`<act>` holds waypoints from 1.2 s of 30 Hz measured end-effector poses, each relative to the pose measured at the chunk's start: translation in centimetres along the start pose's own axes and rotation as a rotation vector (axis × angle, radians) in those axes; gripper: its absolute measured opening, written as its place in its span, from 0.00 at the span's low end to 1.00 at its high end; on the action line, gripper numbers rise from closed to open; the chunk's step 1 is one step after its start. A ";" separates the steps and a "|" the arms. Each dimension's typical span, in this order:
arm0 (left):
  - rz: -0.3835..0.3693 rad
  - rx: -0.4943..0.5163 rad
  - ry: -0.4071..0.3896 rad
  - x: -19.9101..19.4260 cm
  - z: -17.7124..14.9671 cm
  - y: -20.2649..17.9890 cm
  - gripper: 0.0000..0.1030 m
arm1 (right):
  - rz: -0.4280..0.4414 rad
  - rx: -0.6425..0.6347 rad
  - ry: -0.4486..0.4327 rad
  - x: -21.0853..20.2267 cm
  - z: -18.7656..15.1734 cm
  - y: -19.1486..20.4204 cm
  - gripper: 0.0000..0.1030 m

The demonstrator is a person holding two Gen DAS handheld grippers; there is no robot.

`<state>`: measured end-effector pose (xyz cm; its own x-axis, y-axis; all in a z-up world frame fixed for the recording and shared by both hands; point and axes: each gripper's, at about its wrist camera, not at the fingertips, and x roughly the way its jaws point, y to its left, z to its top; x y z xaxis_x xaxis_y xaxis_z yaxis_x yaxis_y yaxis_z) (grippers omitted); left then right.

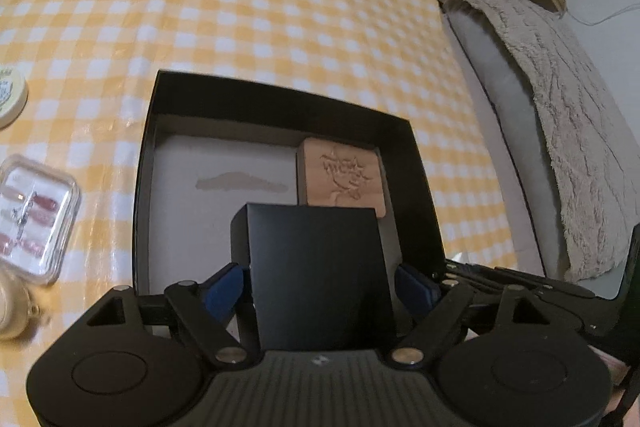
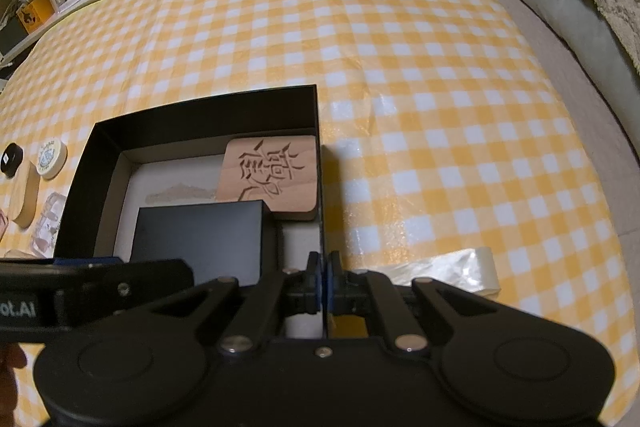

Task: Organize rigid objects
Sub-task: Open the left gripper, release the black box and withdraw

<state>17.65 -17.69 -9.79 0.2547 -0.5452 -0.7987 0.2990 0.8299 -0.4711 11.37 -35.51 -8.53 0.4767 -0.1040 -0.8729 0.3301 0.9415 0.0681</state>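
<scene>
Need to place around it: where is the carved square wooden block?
In both views the carved square wooden block lies inside the black open box, at its far right corner, just beyond the small black box.

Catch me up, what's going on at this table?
A person is packing items into an open black tray on the checked tablecloth. The left gripper holds a small black box in the tray, just in front of a carved wooden block already inside. The right gripper is pinching the tray's right wall.
</scene>
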 end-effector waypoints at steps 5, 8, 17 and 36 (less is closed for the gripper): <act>-0.078 -0.024 -0.015 -0.3 0.4 0.4 0.90 | 0.003 0.007 0.002 -0.1 0.1 -0.2 0.04; -0.081 -0.009 -0.017 -0.1 0.3 0.2 0.92 | -0.003 -0.002 0.001 -0.1 0.1 -0.2 0.04; -0.085 -0.046 0.053 -0.2 1.3 1.1 0.78 | -0.005 0.006 0.002 -0.1 0.2 -0.2 0.04; 0.136 -0.128 0.264 4.4 2.9 -2.1 0.74 | 0.029 0.008 -0.006 0.1 0.1 0.0 0.04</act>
<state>20.82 -22.20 -11.18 0.0318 -0.3928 -0.9191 0.1558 0.9103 -0.3836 11.48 -35.59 -8.53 0.4914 -0.0785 -0.8674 0.3224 0.9416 0.0974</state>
